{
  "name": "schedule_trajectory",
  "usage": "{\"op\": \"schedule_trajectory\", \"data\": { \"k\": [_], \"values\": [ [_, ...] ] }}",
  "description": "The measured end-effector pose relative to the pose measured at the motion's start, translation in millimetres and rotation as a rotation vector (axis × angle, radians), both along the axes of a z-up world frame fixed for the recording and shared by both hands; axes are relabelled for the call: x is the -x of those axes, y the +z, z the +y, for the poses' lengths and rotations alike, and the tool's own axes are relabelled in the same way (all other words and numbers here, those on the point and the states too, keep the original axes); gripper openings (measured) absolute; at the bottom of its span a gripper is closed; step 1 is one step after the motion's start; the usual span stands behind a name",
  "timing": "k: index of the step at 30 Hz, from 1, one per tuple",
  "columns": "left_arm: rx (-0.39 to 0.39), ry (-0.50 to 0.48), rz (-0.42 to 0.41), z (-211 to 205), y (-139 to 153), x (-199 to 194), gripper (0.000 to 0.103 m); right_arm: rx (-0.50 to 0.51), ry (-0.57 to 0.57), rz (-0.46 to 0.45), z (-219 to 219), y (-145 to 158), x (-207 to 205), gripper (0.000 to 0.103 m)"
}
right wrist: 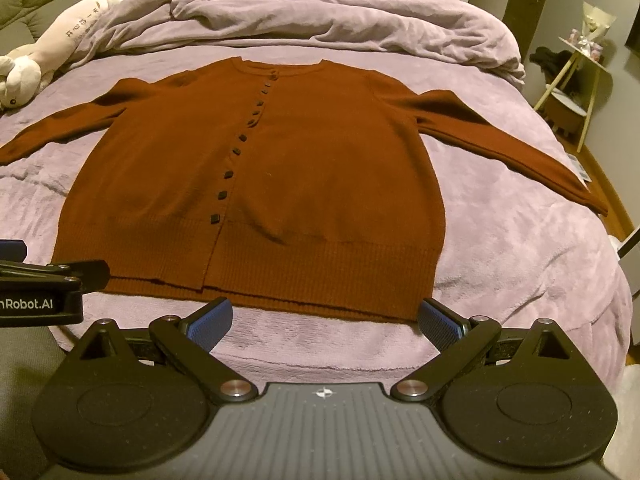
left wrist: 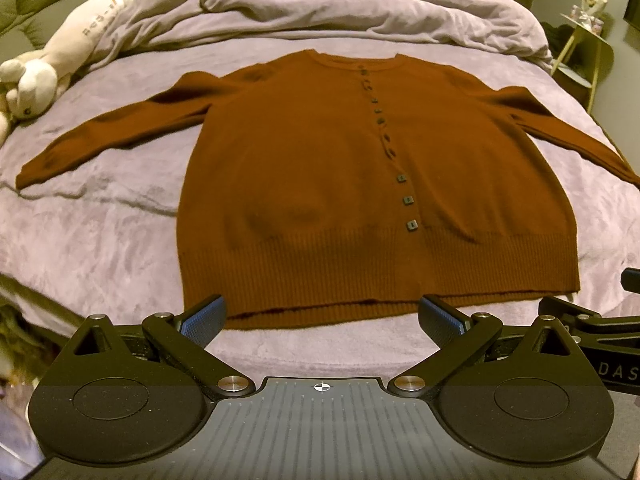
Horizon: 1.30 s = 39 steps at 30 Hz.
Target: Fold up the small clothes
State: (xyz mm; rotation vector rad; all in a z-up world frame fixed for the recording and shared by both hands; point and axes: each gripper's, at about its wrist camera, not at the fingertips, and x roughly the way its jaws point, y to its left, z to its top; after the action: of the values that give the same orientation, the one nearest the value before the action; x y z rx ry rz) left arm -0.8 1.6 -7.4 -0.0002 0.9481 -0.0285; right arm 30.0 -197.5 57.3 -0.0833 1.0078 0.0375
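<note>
Centre of both frames, on the bed (left wrist: 100,240): rust-brown cardigan (left wrist: 304,184) spread flat, front up, buttoned, neck toward the top of frame, ribbed hem toward the bottom. Sleeves out to both sides; L sleeve (left wrist: 100,140) runs toward mid-left edge, R sleeve (right wrist: 520,152) slants to mid-right, cuff near bed edge. Row of dark square buttons (left wrist: 404,200) down the placket, right of centre in left wrist view, left of centre in right wrist view.

Bottom of left wrist view: left tool (left wrist: 320,320) released, blue-padded fingers (left wrist: 204,320) spread wide, just short of the hem, not touching cloth. Same in right wrist view: right tool (right wrist: 324,322) released, pads (right wrist: 438,322) wide apart, hem just beyond the tips. Each tool visible at the other's frame edge, side by side.

Upper part of frames: rumpled lilac duvet (left wrist: 340,4). Upper left: white plush toy (left wrist: 60,52) lying on bed edge. Upper right: small side table (right wrist: 576,76) w/ bits on top, too small to tell.
</note>
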Motion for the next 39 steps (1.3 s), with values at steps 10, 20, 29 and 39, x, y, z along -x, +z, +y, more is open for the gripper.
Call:
{"op": "schedule_trajectory", "data": {
  "k": [10, 20, 29, 39],
  "values": [
    [0.003, 0.002, 0.004, 0.8, -0.6, -0.6, 0.103, -0.003, 0.0, -0.002, 0.3, -0.1, 0.7, 0.099],
    [0.006, 0.005, 0.011, 2.2, -1.2, -1.4, 0.103, -0.006, 0.0, -0.004, 0.6, 0.0, 1.0, 0.099],
    [0.007, 0.005, 0.015, 2.3, -1.6, -1.4, 0.103, -0.011, 0.0, -0.005, 0.2, -0.4, 1.0, 0.099],
    [0.007, 0.005, 0.015, 2.4, -2.0, -1.1, 0.103, -0.016, -0.001, -0.005, -0.1, -1.1, 0.4, 0.099]
  ]
}}
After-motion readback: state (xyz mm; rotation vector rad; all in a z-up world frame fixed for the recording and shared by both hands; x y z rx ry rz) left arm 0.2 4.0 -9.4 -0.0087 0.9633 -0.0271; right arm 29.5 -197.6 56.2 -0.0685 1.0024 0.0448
